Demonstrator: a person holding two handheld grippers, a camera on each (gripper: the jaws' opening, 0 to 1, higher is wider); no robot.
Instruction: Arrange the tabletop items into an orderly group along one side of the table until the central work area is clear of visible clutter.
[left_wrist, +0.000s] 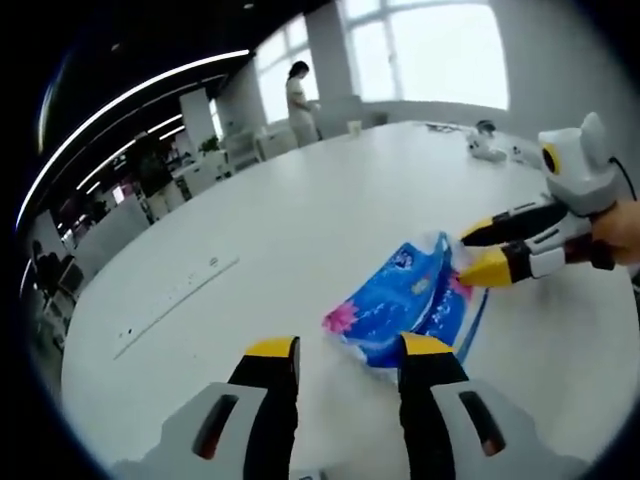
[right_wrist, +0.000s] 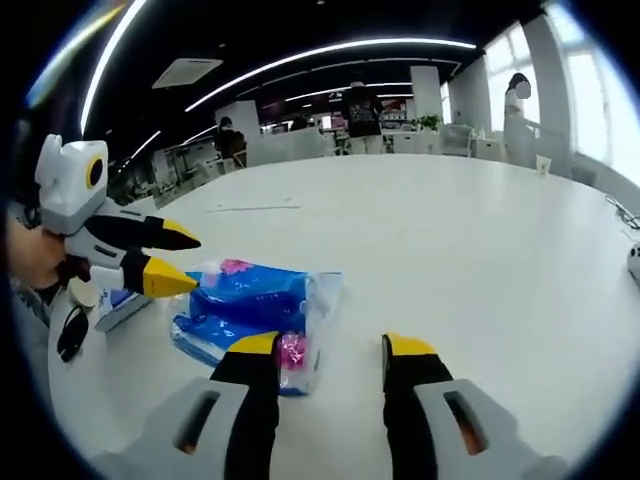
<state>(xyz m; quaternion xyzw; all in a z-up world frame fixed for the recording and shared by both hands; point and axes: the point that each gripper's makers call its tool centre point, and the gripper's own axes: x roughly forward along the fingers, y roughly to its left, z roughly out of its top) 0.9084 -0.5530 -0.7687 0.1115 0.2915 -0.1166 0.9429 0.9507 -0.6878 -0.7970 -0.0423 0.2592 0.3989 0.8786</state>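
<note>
blue tissue pack (left_wrist: 405, 305) lying flat on the white counter (left_wrist: 300, 230), between both grippers; left gripper (left_wrist: 347, 348) jaws apart, just short of the pack; right gripper (right_wrist: 330, 348) jaws apart at its opposite end; right gripper view adds a small box (right_wrist: 120, 305) and sunglasses (right_wrist: 72, 333) beside the pack; left gripper view adds a ruler (left_wrist: 175, 305) well apart.

The tissue pack (left_wrist: 410, 305) at four o'clock wears glossy, crinkled blue plastic film; the white table (left_wrist: 300, 230) under it looks smooth with a soft sheen.
</note>
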